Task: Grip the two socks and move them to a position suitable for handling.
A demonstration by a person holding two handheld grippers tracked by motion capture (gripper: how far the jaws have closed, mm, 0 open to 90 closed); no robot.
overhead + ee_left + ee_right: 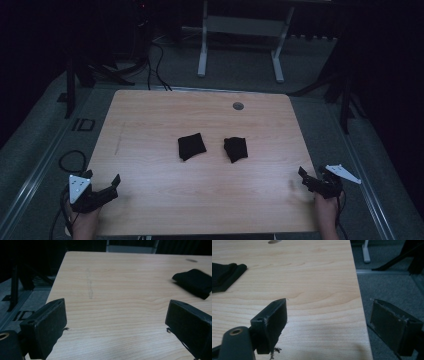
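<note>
high view lays out a wooden table (150, 125) with two small folded black cloths near its middle, the left cloth (191, 146) and the right cloth (235, 149), lying side by side but apart, each a compact dark bundle flat on the wood. they sit roughly midway between the two sides, which looks like a deliberate staging so that either hand can get to the one nearer it. a small round grommet (238, 105) is set in the tabletop farther back, well clear of the cloths. the left gripper (111, 186) rests at the near left corner of the table, held in a hand (82, 220), its jaws spread apart with nothing between them; the left gripper view looks across bare wood toward the left cloth (193, 282), which lies well ahead and off to one side. the right gripper (312, 181) waits at the near right edge, jaws likewise standing apart and empty; in the right gripper view one jaw hangs over the table and the other past its edge above the grey floor (392, 285), with the right cloth (224, 276) far off. both tools seem parked wide and low at the corners as a ready pose, my guess being that each will reach inward for its own cloth.
</note>
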